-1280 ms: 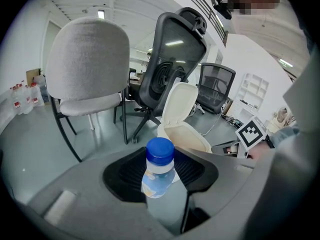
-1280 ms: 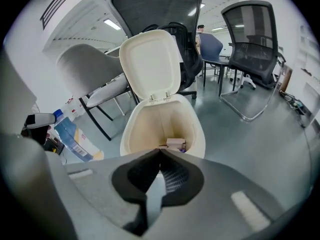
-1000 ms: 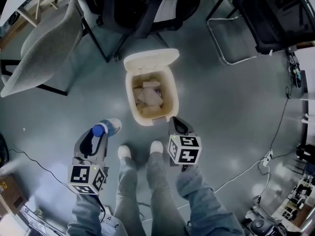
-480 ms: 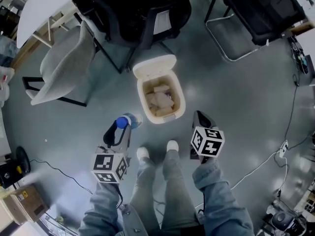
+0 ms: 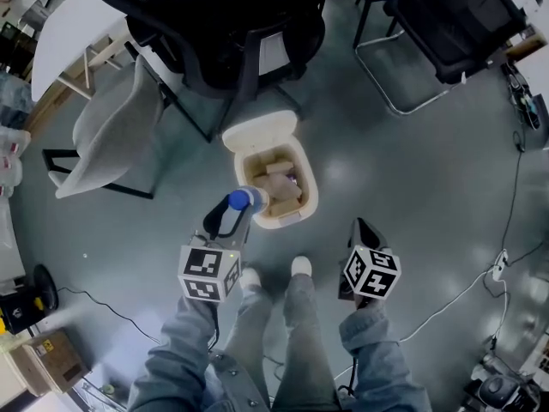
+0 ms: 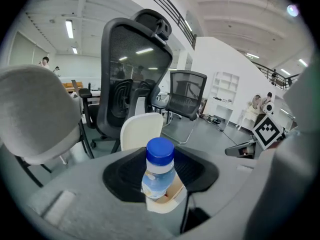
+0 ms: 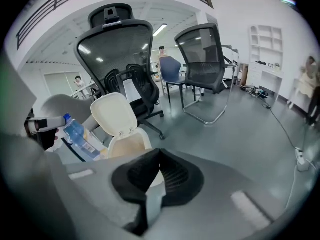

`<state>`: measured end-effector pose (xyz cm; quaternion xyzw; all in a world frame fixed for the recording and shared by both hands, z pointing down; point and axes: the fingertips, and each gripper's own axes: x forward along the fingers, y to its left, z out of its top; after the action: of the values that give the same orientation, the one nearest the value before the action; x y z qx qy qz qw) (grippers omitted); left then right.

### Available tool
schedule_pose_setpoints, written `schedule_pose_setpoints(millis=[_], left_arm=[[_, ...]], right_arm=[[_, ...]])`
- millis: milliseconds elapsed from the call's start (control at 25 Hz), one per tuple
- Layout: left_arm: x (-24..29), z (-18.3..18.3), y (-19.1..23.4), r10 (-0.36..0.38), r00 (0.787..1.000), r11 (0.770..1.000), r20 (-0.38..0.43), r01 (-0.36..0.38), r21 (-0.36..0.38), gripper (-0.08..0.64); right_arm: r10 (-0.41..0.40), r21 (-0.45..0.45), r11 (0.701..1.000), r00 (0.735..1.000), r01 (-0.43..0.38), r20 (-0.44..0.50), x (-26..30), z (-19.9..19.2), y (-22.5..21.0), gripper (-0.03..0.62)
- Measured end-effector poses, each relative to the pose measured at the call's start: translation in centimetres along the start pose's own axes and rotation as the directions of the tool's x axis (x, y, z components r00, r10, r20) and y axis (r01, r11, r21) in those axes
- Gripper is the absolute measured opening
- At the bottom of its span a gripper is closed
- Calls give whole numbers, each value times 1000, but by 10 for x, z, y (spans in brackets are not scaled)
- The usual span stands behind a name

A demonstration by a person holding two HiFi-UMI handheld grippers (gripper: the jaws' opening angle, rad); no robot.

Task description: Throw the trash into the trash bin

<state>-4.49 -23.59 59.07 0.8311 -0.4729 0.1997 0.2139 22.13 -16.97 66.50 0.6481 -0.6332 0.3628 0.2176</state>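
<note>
Carrying step: left tool (image 5: 233, 217) clenched on one blue-capped bottle (image 5: 244, 199), which hangs over the trash bin (image 5: 283, 223) rim at its 8 o'clock. Right tool (image 5: 364, 230) closed and empty, at the bin's 4 o'clock. Next, by my judgement: advance the bottle past the rim, then release. Count: one bottle, one open-lidded bin, two tools.

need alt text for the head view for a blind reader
Seen from above, the left gripper holds a blue-capped plastic bottle over the near left edge of an open, part-filled trash bin. The right gripper hangs empty to the bin's right; the person's legs are below, office chairs beyond.
</note>
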Motion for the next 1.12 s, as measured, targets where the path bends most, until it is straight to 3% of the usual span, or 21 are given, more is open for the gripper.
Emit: schedule_pose_setpoints(millis=[520,1120], left_arm=[[81,-31,-25,-63,991,995,-119,71,66,179],[187,-93,-17,-68,967,985,-247,104,138,179]], right_arm=[[-90,81,992,995,93,-40,-5,-26,-63,3],[-115,62,991,986,123,-120,9,-54,-95,3]])
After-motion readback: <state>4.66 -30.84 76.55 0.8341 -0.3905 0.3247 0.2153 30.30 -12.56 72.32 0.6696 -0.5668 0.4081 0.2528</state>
